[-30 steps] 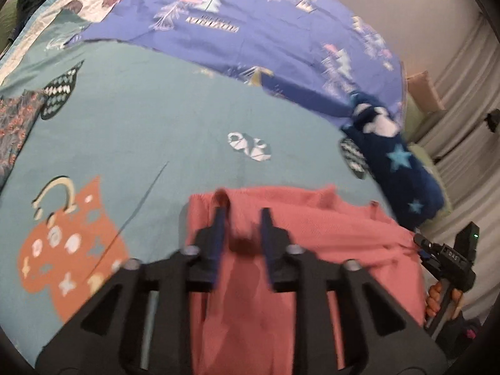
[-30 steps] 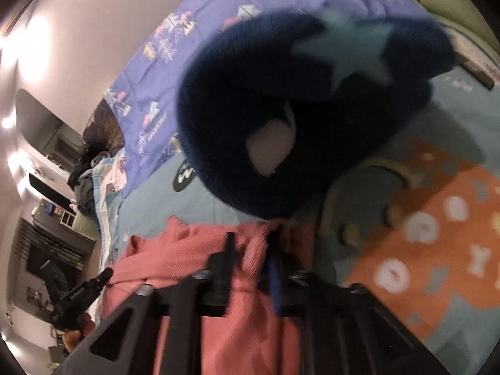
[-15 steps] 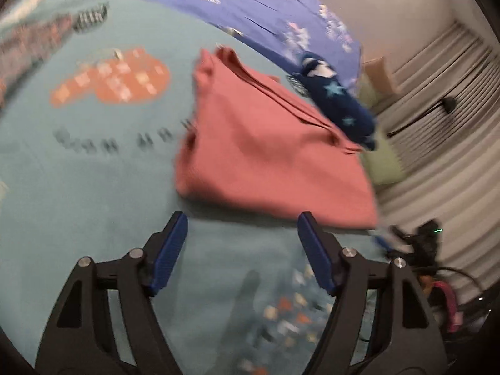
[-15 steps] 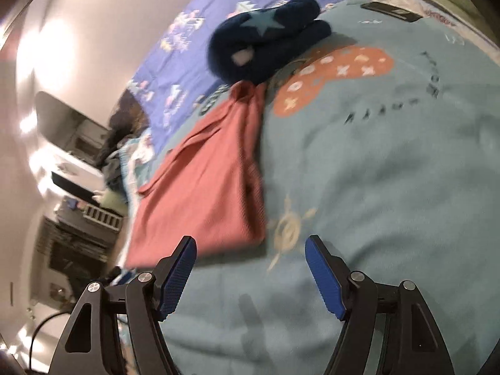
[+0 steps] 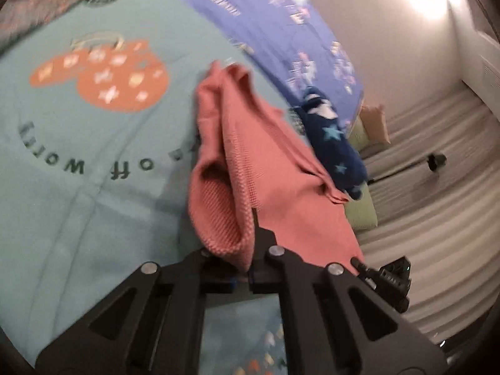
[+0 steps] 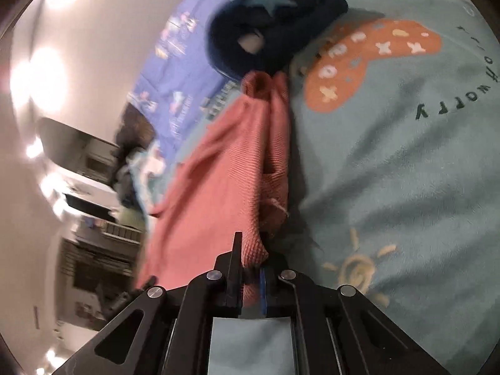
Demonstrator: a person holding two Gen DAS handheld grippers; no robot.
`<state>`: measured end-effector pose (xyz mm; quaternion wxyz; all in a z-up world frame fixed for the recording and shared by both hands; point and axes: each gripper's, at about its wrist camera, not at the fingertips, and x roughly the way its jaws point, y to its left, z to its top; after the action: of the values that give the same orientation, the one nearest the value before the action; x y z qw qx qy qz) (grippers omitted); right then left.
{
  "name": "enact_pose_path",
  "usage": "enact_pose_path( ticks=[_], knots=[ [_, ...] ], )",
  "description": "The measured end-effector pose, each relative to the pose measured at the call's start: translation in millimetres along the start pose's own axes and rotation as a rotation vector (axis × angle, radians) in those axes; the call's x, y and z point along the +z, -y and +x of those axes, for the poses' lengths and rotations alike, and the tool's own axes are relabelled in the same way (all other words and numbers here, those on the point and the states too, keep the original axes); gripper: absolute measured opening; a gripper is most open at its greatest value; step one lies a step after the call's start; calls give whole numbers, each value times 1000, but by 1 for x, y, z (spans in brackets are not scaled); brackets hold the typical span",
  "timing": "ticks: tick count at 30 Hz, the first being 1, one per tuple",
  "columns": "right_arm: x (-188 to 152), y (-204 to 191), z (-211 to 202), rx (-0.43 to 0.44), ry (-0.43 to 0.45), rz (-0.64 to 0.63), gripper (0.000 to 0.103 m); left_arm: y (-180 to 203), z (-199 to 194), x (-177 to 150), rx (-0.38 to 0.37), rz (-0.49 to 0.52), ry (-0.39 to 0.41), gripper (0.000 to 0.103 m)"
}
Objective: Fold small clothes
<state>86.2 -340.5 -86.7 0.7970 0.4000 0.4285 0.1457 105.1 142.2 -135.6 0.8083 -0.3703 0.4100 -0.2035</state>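
**Both grippers now clamped on the pink garment**

Half a second ago both sets of jaws stood wide and clear of the cloth; each now pinches a near corner.

- Left gripper (image 5: 247, 268): jaws narrow, holding a folded edge of the pink garment (image 5: 268, 162), lifted, apparently, off the teal blanket (image 5: 78, 187).
- Pink garment: lies on the blanket; navy star-print garment (image 5: 334, 137) touching its far end.
- Right gripper (image 6: 250, 278): jaws closed on the garment's opposite corner (image 6: 218, 172).
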Motion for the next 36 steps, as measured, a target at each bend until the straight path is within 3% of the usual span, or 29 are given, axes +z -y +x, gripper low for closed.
enact_pose_path(
  ticks=[3,6,9,11,13,14,17,18,19,20,21,22,25,30,33,36],
  knots=[
    [-7,-11,-30,27,10,-20,5,25,-25,-9,-18,82,-12,5],
    [-27,-14,-57,2,-17,-30,5,47,-56,-37,7,180,-43,5],
    [-68,-5,-84,-61,-46,-34,5,46,-80,-76,31,201,-89,5],
    [-93,8,-91,-84,-78,-12,5,37,-94,-104,93,224,-123,6],
    [-112,18,-91,-187,-127,-48,8,27,-96,-115,181,237,-142,11],
    [-116,20,-90,-287,-132,-86,13,22,-97,-117,229,235,-141,15],
    [-107,13,-94,-451,-69,-216,25,17,-110,-105,348,247,-53,19],
    [-99,0,-96,-517,-8,-308,30,23,-113,-98,387,292,-6,21],
    [-94,-12,-95,-550,48,-404,44,31,-114,-92,415,351,34,25],
    [-89,-24,-92,-568,95,-505,64,39,-112,-82,430,412,71,39],
    [-84,-33,-86,-580,119,-585,71,43,-107,-75,433,453,89,50],
    [-76,-47,-72,-592,125,-703,75,49,-100,-68,439,488,97,51],
    [-54,-66,-33,-574,77,-876,75,60,-62,-46,450,594,73,52],
    [-26,-62,14,-619,4,-974,75,58,-4,-29,506,687,-67,52],
    [-27,-56,32,-633,-45,-1041,75,49,10,-24,521,695,-109,53],
    [-28,-52,33,-619,-43,-1058,75,48,18,-14,503,681,-97,58]
  ],
)
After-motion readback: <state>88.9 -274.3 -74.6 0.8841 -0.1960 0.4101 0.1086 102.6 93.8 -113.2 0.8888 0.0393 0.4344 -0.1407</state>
